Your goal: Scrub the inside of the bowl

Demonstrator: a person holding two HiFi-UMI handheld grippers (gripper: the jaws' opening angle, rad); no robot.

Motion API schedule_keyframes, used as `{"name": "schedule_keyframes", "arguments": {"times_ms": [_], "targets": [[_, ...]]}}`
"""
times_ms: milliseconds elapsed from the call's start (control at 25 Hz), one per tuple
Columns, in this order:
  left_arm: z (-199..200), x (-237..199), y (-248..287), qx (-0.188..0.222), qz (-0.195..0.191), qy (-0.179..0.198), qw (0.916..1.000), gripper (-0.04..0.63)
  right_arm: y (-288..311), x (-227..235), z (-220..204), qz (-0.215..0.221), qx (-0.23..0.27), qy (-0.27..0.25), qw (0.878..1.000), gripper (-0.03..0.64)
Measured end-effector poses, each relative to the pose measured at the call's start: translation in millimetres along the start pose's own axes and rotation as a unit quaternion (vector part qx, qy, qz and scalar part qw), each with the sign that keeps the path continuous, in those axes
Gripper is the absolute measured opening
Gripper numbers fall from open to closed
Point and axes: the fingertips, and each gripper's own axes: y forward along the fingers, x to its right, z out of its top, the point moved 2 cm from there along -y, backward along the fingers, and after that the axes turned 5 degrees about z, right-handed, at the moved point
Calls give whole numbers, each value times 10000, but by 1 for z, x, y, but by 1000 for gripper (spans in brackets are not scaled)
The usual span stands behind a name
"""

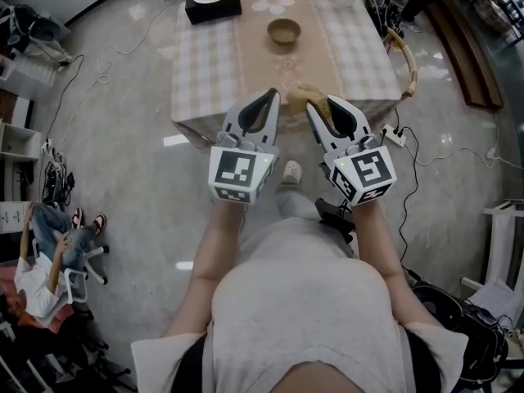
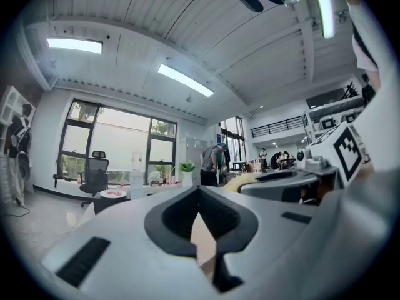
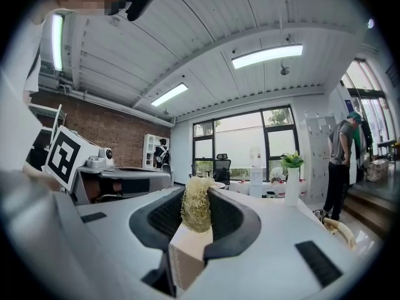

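A brown wooden bowl (image 1: 284, 31) stands upright at the far middle of the checked tablecloth (image 1: 213, 64). Both grippers hover side by side off the table's near edge, well short of the bowl. My left gripper (image 1: 273, 94) is shut with nothing between its jaws; in the left gripper view its tips (image 2: 199, 189) meet. My right gripper (image 1: 323, 105) is shut on a straw-coloured loofah scrubber (image 1: 304, 95), which sticks up between the jaws in the right gripper view (image 3: 197, 210).
A black box with a white plate (image 1: 213, 2) sits at the table's far left corner, beside a flower-shaped mat (image 1: 273, 1). A power strip (image 1: 395, 137) and cables lie on the floor to the right. A person sits on the floor at left (image 1: 49, 248).
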Motion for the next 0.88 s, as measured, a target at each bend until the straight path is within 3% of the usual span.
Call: {"name": "schedule_keyframes", "arguments": {"times_ms": [320,520,880], "targets": [[-3,-25,80,-113,126,-79,9998,11,54,69,3,178,-24,26,9998,103],[-16,-47,127,-344,333,63,9988,11,90,103,-1,368,-114,-48,9992,103],[-27,-63,173,-551,117,246,9981,11,123,149,-7,413,-218,46,9989,103]]}}
